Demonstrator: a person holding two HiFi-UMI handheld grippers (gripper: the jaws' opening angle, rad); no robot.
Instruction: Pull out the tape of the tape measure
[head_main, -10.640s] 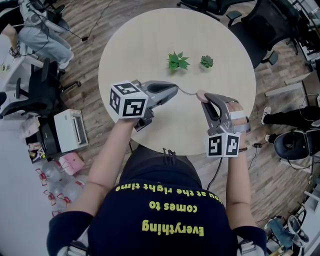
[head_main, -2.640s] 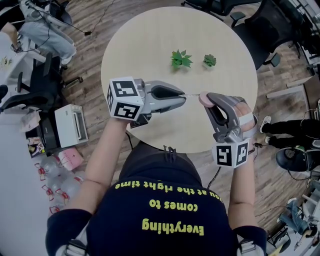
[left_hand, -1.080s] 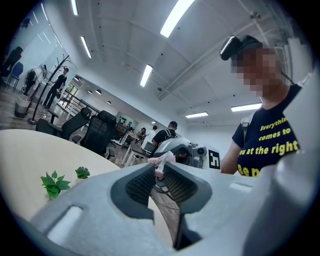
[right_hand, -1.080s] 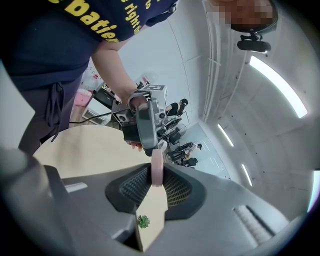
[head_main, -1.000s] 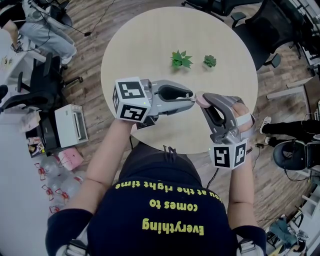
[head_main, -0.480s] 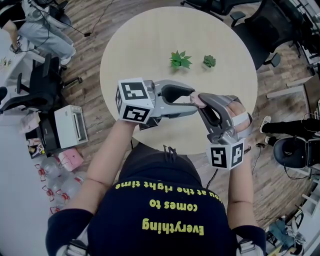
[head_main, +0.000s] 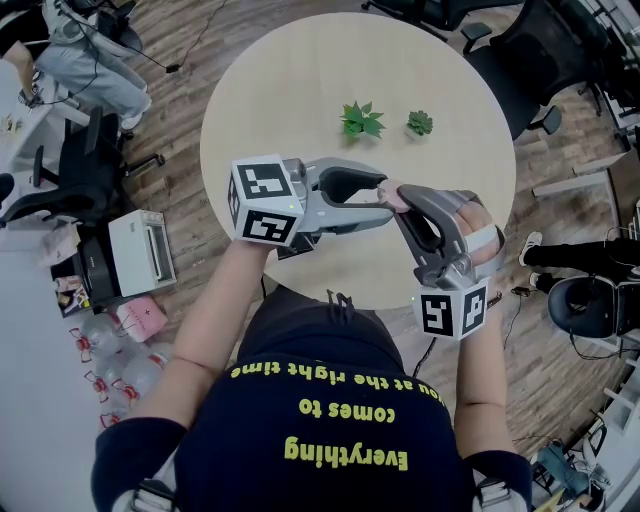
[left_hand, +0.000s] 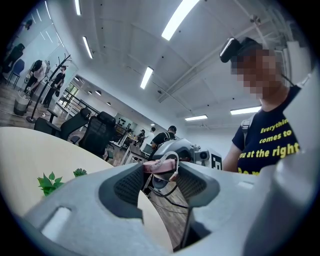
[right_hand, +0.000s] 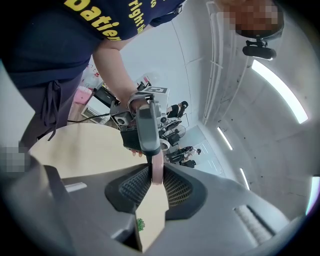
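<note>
Currently: right gripper (right_hand: 156, 181) clamped on pink tape measure (right_hand: 155, 170), disc edge-on between its pads, held above round table (head_main: 300, 90); left gripper (left_hand: 162, 171) jaws spread wide and closing, tape measure at their tips, pads not visibly pressing it; green plant (head_main: 360, 120) farther across table.

Right claw (head_main: 404, 203) on pink tape measure (head_main: 395, 193)
</note>
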